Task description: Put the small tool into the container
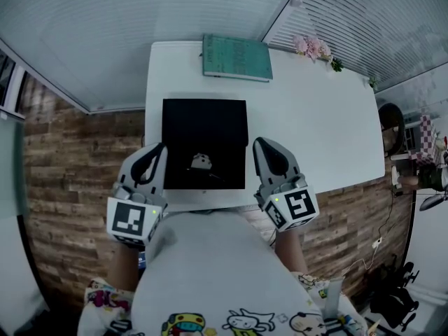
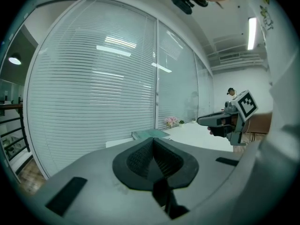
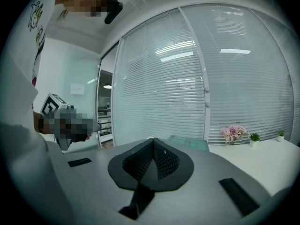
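Left gripper (image 1: pixel 161 148): jaws fully closed, pads meeting along one line, nothing between them; the left gripper view (image 2: pixel 153 146) confirms this. Right gripper (image 1: pixel 258 144): jaws likewise fully closed and empty, as confirmed in the right gripper view (image 3: pixel 153 145).

Both grippers are held side by side over the near edge of the table (image 1: pixel 315 117) and point away from the person, toward the blinds. The black container (image 1: pixel 203 121) lies between them, its side edges at the jaw tips. The tool (image 1: pixel 201 161), a small light object, rests on the black surface about midway between the two grippers, touched by neither.

Beyond the container, ahead of both grippers: a green book (image 1: pixel 236 57). Ahead of the right gripper: flowers (image 1: pixel 312 47).
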Tool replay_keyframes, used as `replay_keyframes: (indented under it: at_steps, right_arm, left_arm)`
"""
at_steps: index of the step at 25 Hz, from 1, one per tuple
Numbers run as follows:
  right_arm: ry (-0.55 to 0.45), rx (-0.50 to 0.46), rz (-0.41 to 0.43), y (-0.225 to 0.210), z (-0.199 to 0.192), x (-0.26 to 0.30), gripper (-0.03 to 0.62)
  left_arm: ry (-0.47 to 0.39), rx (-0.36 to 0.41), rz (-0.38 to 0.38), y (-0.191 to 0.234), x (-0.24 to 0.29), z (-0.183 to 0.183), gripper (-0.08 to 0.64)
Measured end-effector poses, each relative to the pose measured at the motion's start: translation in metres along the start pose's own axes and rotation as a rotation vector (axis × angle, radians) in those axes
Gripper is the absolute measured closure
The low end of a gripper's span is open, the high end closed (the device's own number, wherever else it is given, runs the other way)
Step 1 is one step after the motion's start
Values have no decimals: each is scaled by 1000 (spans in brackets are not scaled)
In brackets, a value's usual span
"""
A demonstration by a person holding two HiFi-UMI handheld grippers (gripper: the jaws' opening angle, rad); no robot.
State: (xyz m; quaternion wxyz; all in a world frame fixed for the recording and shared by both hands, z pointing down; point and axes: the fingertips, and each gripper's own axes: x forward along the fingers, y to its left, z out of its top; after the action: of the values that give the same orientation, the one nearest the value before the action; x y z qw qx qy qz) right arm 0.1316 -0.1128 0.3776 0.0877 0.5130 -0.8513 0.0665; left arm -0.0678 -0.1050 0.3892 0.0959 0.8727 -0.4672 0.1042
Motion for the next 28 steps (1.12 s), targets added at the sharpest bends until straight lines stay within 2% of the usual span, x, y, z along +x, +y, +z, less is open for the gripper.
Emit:
replay_keyframes:
  at_steps: [11,28]
  right_arm:
    - [1,1,47,11,-4,-1,592]
    - [-1,-5,44,12,-6,0,592]
  left_arm:
    - [20,35,-22,-8,3,-3,555]
    - [14,56,-8,-3,1,-2,555]
